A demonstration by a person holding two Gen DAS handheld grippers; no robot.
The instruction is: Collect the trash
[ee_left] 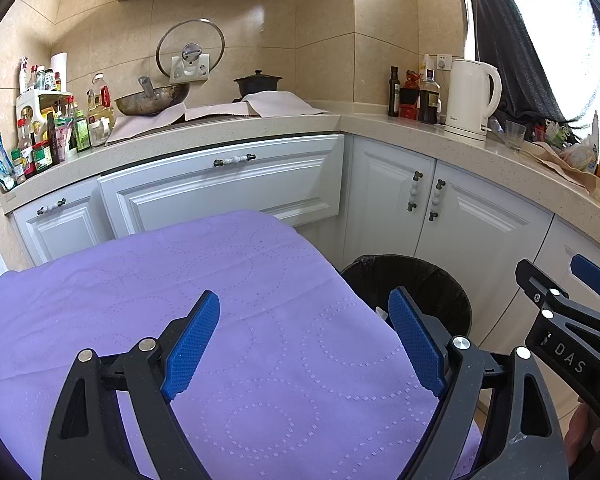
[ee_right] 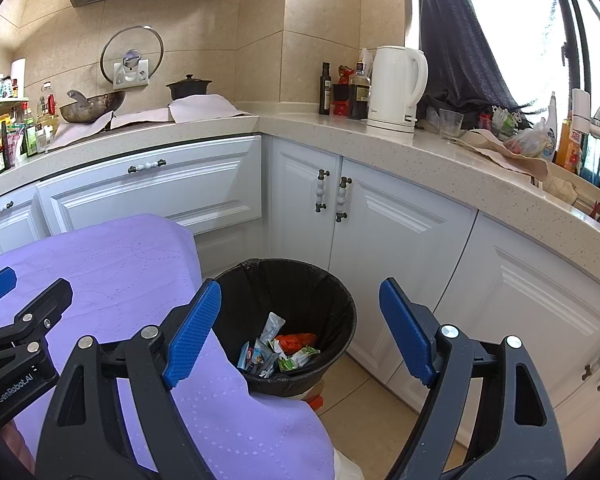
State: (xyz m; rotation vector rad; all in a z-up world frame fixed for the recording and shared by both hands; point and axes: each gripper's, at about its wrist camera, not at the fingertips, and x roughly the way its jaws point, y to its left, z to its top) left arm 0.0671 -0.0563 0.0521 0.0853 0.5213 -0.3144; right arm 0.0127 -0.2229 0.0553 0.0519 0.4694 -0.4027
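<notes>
Both claws released, nothing between the blue pads. Right claw [ee_right: 300,330] hangs above the black bin [ee_right: 332,300] beside the purple-covered desk's [ee_right: 112,264] right edge; wrappers [ee_right: 278,350] lie jumbled inside, without common axis. Left claw [ee_left: 304,336] over the desk.

Black tongs [ee_left: 304,344] with ribbed blue pads [ee_left: 192,346], silver rivets.

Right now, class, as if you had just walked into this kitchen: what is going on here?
A person holds two grippers over a table with a purple cloth. The left gripper and the right gripper are both open and hold nothing. Beside the table, a black bin on the floor already contains several wrappers. No trash shows on the cloth, so the collecting looks finished or paused.
</notes>
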